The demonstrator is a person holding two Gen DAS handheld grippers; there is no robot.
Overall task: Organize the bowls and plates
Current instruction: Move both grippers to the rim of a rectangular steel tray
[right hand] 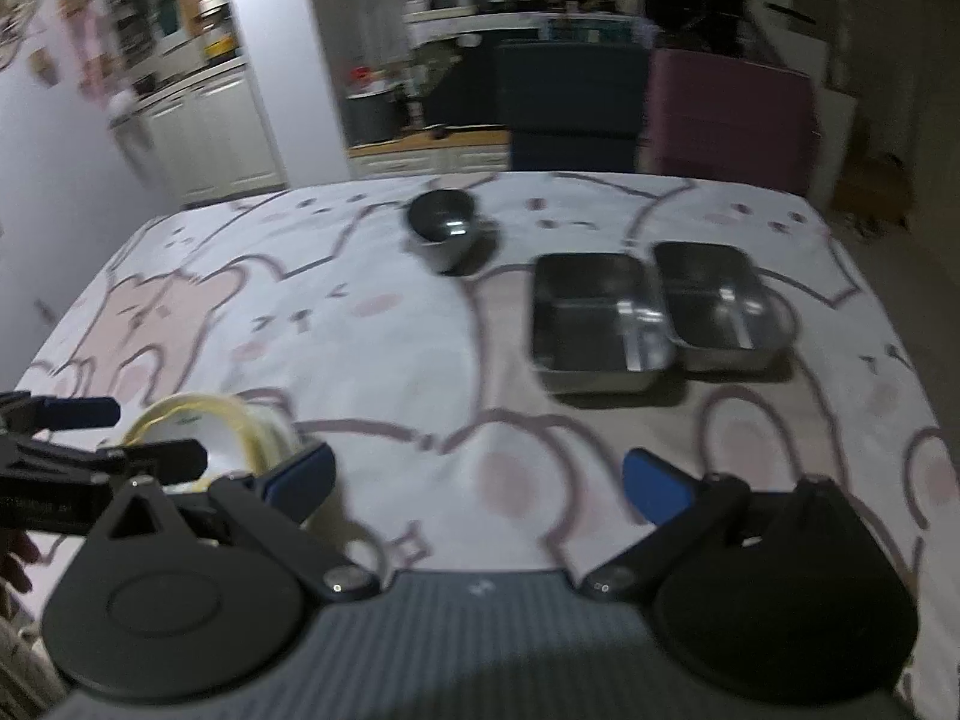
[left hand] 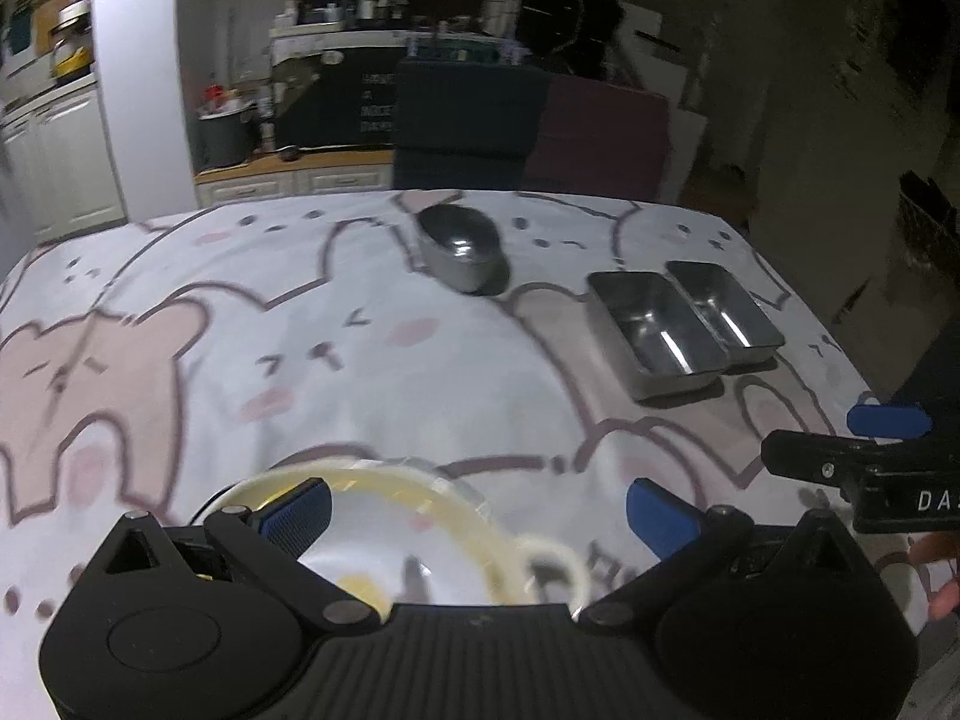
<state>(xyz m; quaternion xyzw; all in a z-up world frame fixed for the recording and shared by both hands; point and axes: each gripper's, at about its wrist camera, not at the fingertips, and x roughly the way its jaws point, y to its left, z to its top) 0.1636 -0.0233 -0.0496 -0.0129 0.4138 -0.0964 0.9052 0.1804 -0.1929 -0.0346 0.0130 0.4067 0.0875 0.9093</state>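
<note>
Left wrist view: my left claw (left hand: 480,510) stands wide apart, nothing clamped. White bowl with yellow rim (left hand: 384,540) sits on the bench (left hand: 360,360) beneath it, at 6 o'clock. Round steel bowl (left hand: 462,249) at 12; two steel trays (left hand: 684,324), touching, at 2. Right wrist view: my right claw (right hand: 480,480) also spread apart, empty. The white bowl (right hand: 204,438) lies at 9, trays (right hand: 654,312) at 1, steel bowl (right hand: 447,225) at 12.
</note>
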